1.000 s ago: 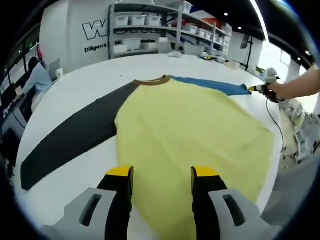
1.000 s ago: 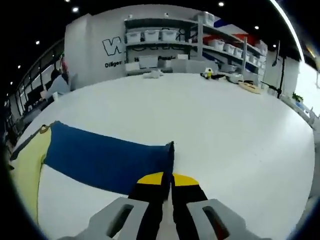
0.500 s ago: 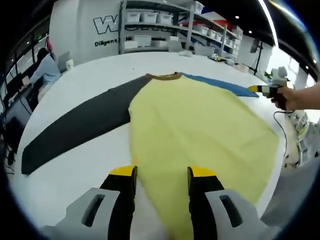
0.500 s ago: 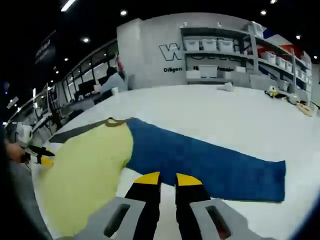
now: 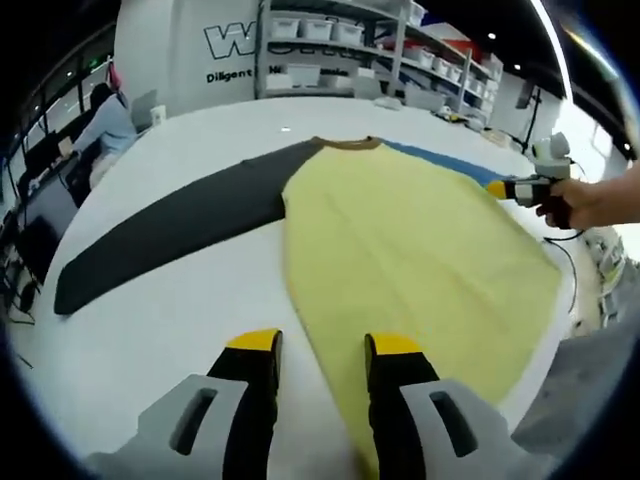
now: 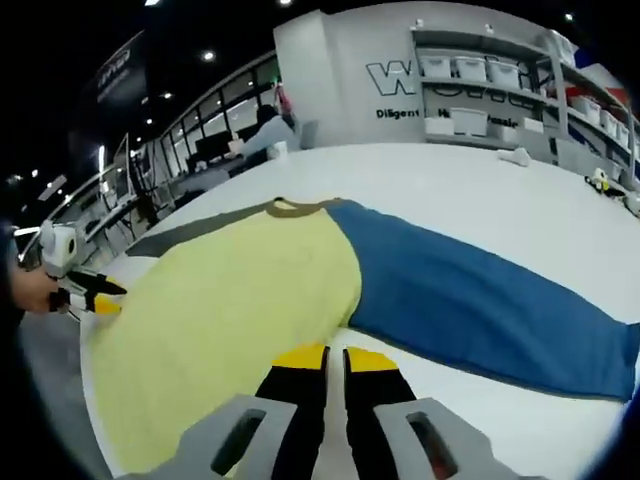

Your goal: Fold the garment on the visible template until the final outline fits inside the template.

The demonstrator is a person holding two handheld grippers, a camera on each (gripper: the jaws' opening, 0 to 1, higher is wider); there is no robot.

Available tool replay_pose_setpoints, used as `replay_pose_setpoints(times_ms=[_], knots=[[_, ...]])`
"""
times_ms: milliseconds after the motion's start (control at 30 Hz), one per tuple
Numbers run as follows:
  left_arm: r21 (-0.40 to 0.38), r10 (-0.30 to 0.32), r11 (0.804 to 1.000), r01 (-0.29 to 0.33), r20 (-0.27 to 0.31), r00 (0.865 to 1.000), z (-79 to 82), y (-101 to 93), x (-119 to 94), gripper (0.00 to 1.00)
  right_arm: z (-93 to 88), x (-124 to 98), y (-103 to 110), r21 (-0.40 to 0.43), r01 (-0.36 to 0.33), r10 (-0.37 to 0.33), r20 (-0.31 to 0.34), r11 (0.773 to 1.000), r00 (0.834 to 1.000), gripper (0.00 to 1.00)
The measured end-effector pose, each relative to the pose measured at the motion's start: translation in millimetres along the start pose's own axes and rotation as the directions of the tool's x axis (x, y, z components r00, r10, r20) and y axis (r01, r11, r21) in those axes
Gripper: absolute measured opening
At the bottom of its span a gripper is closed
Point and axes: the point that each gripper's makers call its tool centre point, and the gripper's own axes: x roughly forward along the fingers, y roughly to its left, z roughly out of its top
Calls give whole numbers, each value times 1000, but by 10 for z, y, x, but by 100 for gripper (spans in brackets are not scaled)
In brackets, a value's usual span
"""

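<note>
A long-sleeved shirt lies flat on the white table [image 5: 150, 330]: yellow body [image 5: 420, 240], dark grey sleeve [image 5: 170, 235], blue sleeve [image 5: 440, 165], brown collar [image 5: 345, 145]. My left gripper [image 5: 325, 345] is open at the hem's near corner, its right jaw over the yellow cloth, holding nothing. My right gripper [image 5: 520, 188], held by a hand [image 5: 590, 200], hovers past the blue sleeve. In the right gripper view the yellow body [image 6: 230, 300] and blue sleeve [image 6: 480, 300] spread ahead. There my right gripper [image 6: 335, 358] shows a narrow gap with nothing in it. The left gripper [image 6: 90, 297] sits at the far left.
Shelves with white bins [image 5: 330, 50] line the back wall. A person sits at a desk [image 5: 105, 125] beyond the table's far left. Small objects [image 6: 515, 157] lie on the far side of the table. The table's rounded edge [image 5: 570, 300] runs close to the shirt's right side.
My right gripper has let go of the blue sleeve's cuff, pulled back and swung toward the shirt body. My left gripper has drifted a little left along the hem.
</note>
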Motion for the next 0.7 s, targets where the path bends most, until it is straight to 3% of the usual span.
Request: replay_pose_setpoints(times_ms=[200, 267, 333, 400, 533, 600, 700], knots=[[3, -5, 1000, 5, 1, 1000, -40, -15, -37, 33, 23, 46, 139, -31, -15, 14, -9, 999, 1000, 1], [5, -9, 1000, 9, 0, 1000, -41, -30, -35, 33, 30, 66, 154, -92, -11, 9, -14, 996, 1000, 0], [5, -17, 1000, 17, -2, 1000, -42, -57, -32, 33, 7, 84, 170, -86, -5, 2, -37, 996, 999, 0], [13, -21, 1000, 21, -5, 1000, -46, -82, -30, 32, 2, 97, 177, -155, -5, -2, -43, 988, 999, 0], [47, -21, 999, 22, -20, 1000, -69, -104, -32, 22, 1, 45, 79, -137, 33, -40, -52, 990, 998, 0], [35, -16, 999, 17, -20, 1000, -73, -76, -36, 17, 38, -6, -5, -78, 63, -65, -28, 995, 997, 0], [25, -15, 1000, 15, -19, 1000, -79, -74, -40, 16, 70, -30, -38, -38, 69, -70, -15, 997, 997, 0]])
